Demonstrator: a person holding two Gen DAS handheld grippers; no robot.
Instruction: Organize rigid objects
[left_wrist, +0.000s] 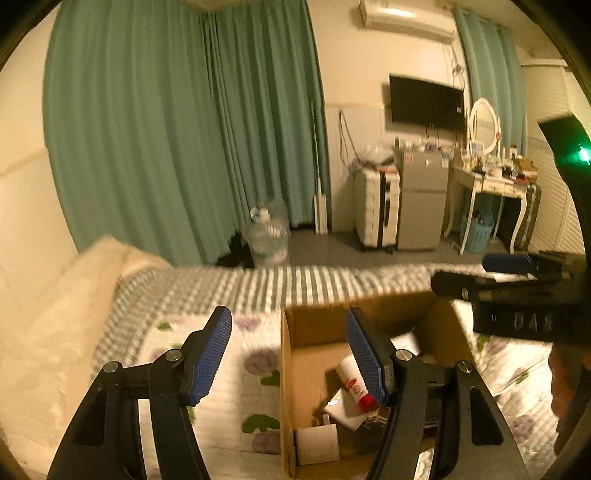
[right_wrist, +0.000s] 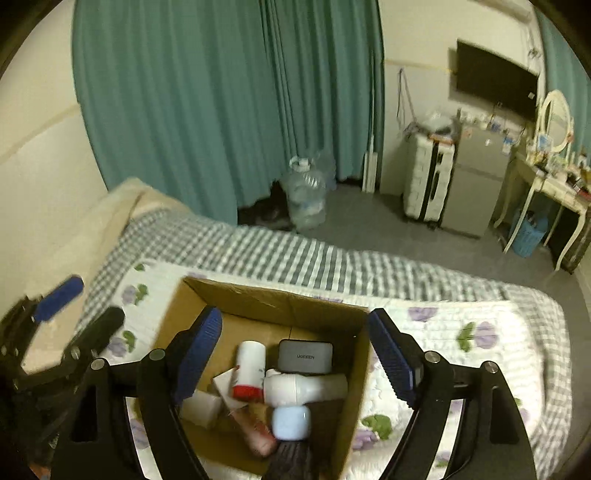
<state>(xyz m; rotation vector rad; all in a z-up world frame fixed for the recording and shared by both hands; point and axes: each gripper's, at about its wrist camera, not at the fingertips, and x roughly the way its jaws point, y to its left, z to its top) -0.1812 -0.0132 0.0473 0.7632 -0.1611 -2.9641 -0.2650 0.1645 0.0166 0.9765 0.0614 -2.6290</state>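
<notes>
Bed (right_wrist: 443, 325) beneath both grippers. Cardboard box (right_wrist: 258, 299) is seen below the right gripper (right_wrist: 295, 354), jaws apart, empty; left gripper (left_wrist: 288, 350) likewise. White tube (right_wrist: 249, 369) lies inside (crowded): neighbours could be nudged by wide jaws.

Each hand-held gripper (left_wrist: 290, 354) (right_wrist: 295, 358) has black angular arms, silver pivot screws and ribbed blue finger pads (left_wrist: 210, 354).
</notes>
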